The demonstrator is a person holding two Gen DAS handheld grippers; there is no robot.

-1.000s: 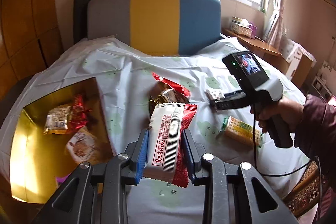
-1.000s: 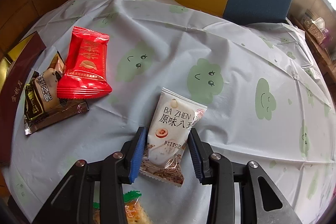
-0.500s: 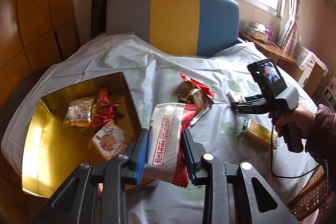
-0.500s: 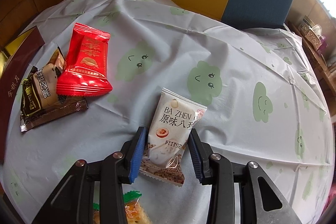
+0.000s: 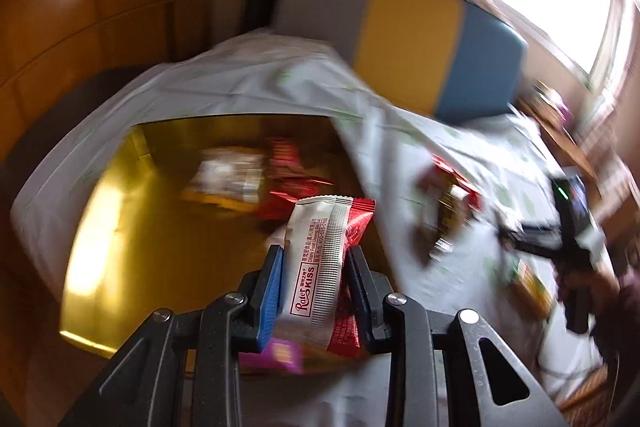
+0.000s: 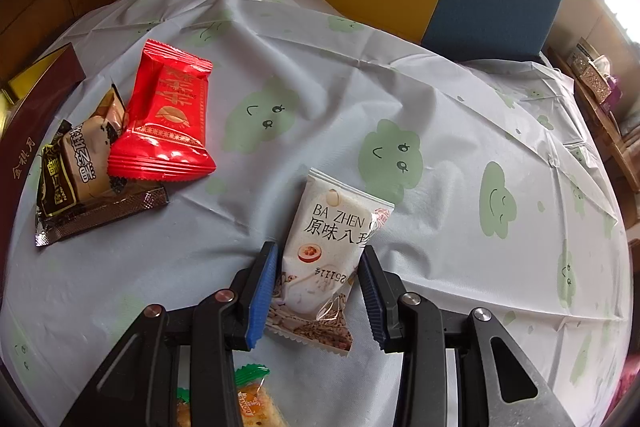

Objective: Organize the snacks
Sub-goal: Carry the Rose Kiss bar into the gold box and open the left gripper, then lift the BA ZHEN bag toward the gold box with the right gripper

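Gold lining shows inside the open box (image 5: pixel 108 211), which sits on the left part of the tablecloth (image 6: pixel 320 67) and already holds a few packets, blurred in the left wrist view: at least 3, a pale one, a red one and a purple one near the front edge, though I cannot count them exactly.

The left gripper (image 5: pixel 314 279) is clenched on a white and red snack packet (image 5: pixel 320 259) and holds it in the air over the box, so that piece looks close to being dropped in.

The right gripper (image 6: pixel 316 291) has its jaws either side of a white packet (image 6: pixel 328 247) that lies flat on the cloth; a gap shows on each side, so it is not squeezing yet and the packet is not lifted.

Out on the cloth, the right wrist view shows 1 red packet (image 6: pixel 166 119) lying partly over 2 brown ones (image 6: pixel 80 171), and 1 orange biscuit packet (image 6: pixel 248 403) at the bottom edge beneath the gripper. That makes 5 loose packets on the table counting the white one, plus 1 in the left gripper.

My judgement is that the job is near its middle: several snacks are in, about 6 are left to go.
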